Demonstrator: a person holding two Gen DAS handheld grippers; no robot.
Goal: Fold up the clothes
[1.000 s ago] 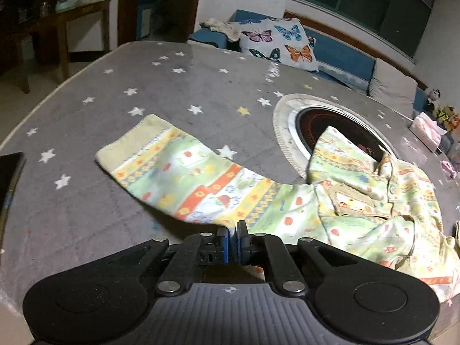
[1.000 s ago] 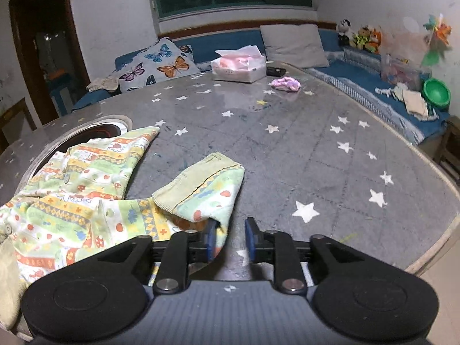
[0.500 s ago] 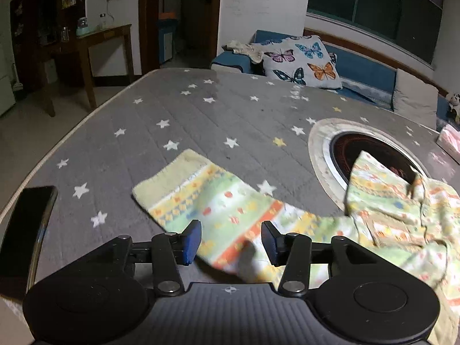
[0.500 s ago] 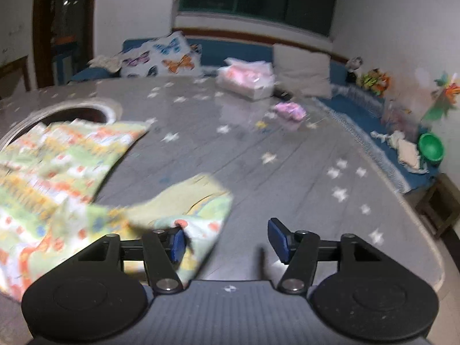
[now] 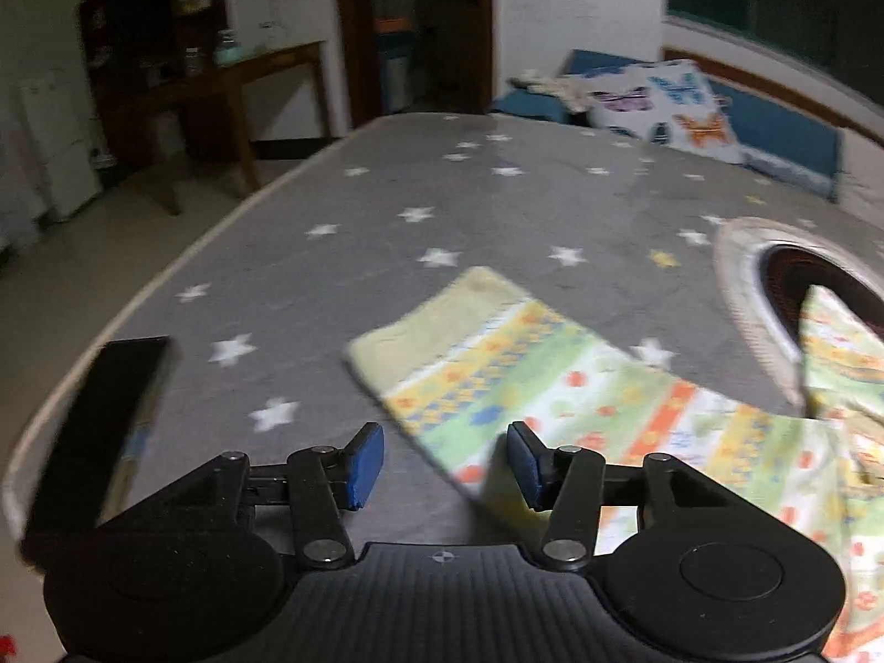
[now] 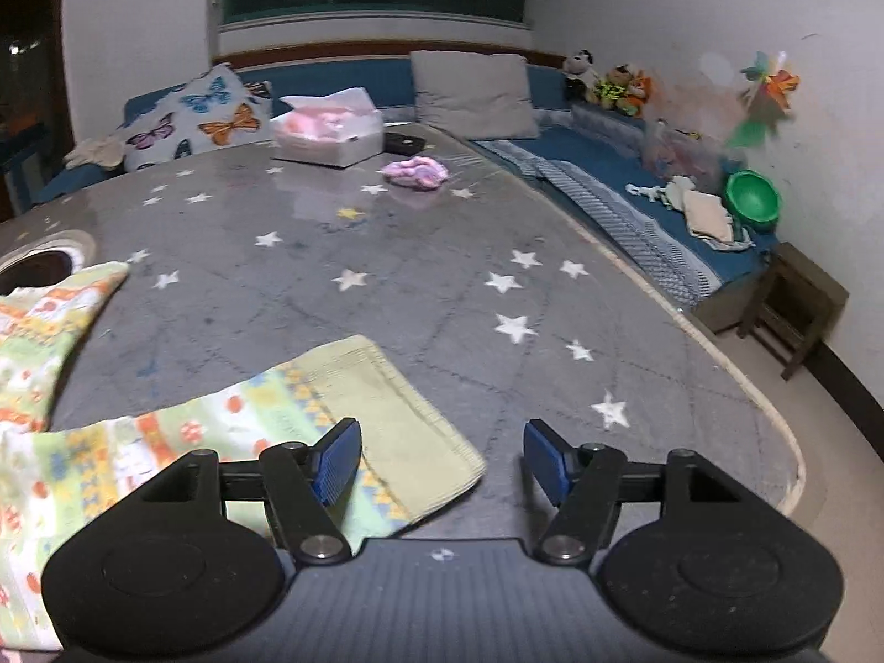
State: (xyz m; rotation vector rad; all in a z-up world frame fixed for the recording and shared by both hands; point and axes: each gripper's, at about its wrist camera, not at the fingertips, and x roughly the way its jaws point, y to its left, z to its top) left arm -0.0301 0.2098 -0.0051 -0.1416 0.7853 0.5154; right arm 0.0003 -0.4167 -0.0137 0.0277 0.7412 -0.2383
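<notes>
A small patterned garment in yellow, green and orange lies flat on the grey star-print table. In the left wrist view one sleeve (image 5: 530,370) stretches toward the left, its pale cuff outermost. My left gripper (image 5: 445,465) is open just above that sleeve's near edge, holding nothing. In the right wrist view the other sleeve (image 6: 331,425) lies with its cuff toward the right, and the garment's body (image 6: 38,326) spreads at the left. My right gripper (image 6: 442,461) is open over the cuff's corner, empty.
A dark phone (image 5: 105,431) lies at the table's left edge. A round hole with a pale ring (image 5: 773,271) is under the garment's body. A tissue box (image 6: 331,132) and a pink cloth (image 6: 417,172) sit at the far side. A blue sofa (image 6: 608,188) borders the table.
Both grippers have let go of the sleeves and opened wide. Both have lifted and drawn back from the cloth. The sleeves now lie flat on the table.
</notes>
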